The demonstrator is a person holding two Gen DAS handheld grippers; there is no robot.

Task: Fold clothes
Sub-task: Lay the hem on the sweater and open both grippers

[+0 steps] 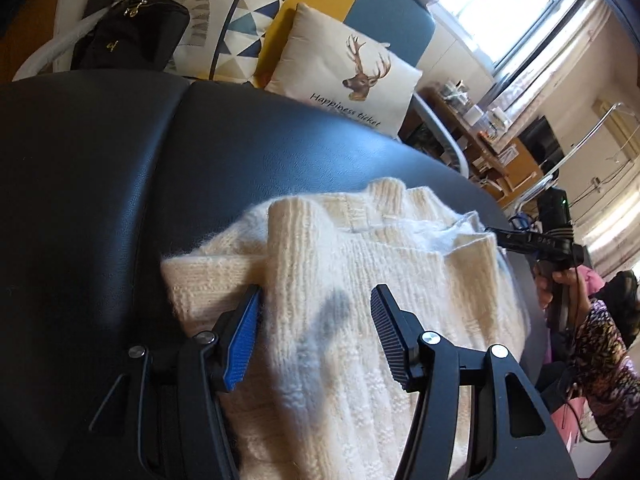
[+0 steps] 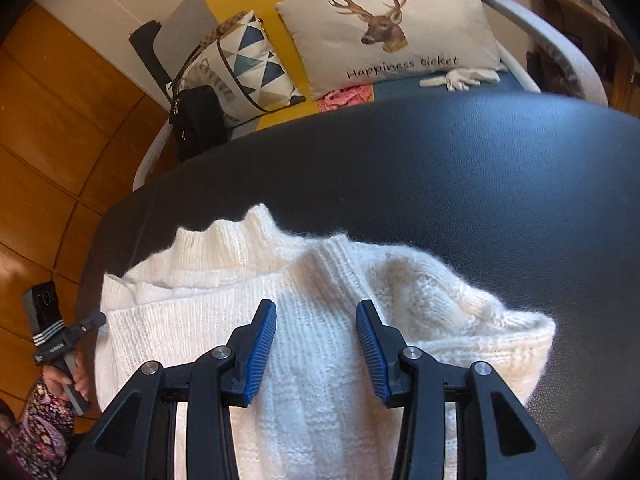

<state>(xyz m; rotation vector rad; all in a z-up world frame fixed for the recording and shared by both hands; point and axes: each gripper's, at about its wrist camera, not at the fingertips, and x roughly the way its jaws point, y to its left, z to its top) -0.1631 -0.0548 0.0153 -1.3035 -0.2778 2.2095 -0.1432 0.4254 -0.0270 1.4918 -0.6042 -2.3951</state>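
Left wrist: left tool (image 1: 316, 300) angled down over sweater (image 1: 340, 272), jaws apart, empty.

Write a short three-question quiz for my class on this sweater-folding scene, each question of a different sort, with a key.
1. True or false: the left gripper is clamped on the cream sweater.
2. Multiple choice: the sweater lies on a) a wooden floor, b) a black padded surface, c) the deer cushion.
3. Fill in: the words printed on the deer cushion are "Happiness ____".

Key:
1. False: its jaws stand apart above the knit. The same goes for the right gripper.
2. b
3. ticket
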